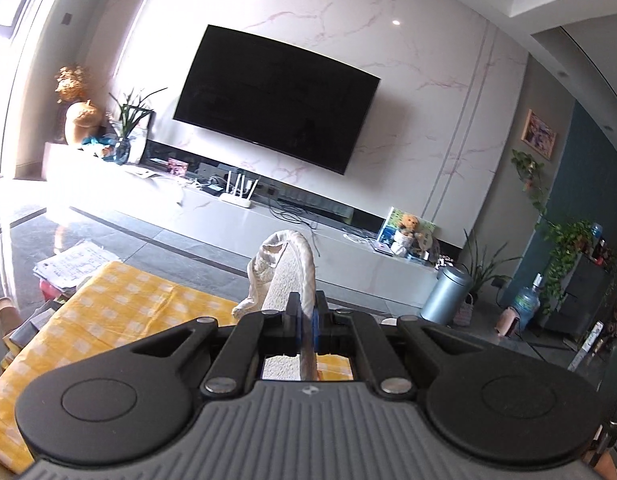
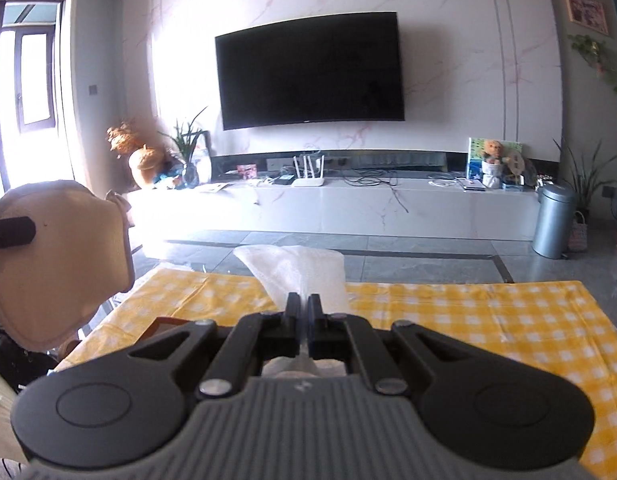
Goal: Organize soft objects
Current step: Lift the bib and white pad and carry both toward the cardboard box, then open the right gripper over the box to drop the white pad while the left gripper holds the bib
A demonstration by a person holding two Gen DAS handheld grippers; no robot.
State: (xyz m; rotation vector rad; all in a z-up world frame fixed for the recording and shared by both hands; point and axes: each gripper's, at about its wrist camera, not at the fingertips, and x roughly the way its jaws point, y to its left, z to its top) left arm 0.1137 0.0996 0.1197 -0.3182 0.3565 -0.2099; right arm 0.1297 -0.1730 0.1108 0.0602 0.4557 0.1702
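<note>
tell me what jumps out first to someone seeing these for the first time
The big black TV on the marble wall dominates both views, above a long white console. Up close, each tool is shut on a soft cloth: the left tool pinches a cream towel and the right tool a thin white cloth, both lifted above the yellow checked tablecloth.

A dark television (image 2: 310, 70) hangs on the marble wall straight ahead of the tool, above a long white console (image 2: 332, 204) carrying a white router (image 2: 307, 174) and a small teddy bear (image 2: 493, 162) toward its right end. Farther right, a silver bin (image 2: 553, 220) stands on the grey tiled floor (image 2: 408, 250). A yellow checked cloth (image 2: 488, 320) spreads directly beneath the tool.
</note>
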